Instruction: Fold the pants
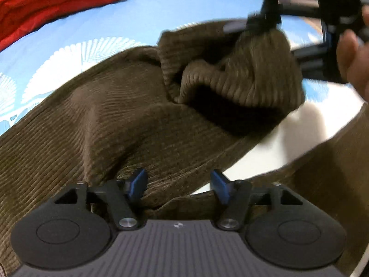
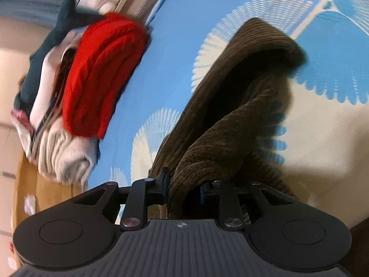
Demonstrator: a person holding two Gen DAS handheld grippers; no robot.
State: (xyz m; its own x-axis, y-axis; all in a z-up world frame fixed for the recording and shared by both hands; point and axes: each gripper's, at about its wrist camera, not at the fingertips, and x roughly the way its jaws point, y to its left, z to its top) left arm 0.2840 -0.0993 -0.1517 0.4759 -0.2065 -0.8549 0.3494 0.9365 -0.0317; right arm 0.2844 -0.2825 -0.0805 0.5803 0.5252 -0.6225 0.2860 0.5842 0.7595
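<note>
The left wrist view alone shows the left tongs (image 1: 179, 185) spread wide and holding nothing, above the brown ribbed corduroy pants (image 1: 110, 124) that lie across the blue bedsheet with white fan prints (image 1: 76, 34). Only the right view shows the pile of clothes topped by a red knit (image 2: 101, 73). There the right tongs (image 2: 184, 188) pinch a lifted fold of pants; motion blur hides the hand (image 1: 355, 64) gripping them.

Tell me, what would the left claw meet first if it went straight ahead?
Probably the brown corduroy pants: the open left claw points straight onto the cloth, with nothing visible between. Depth is unclear.
</note>
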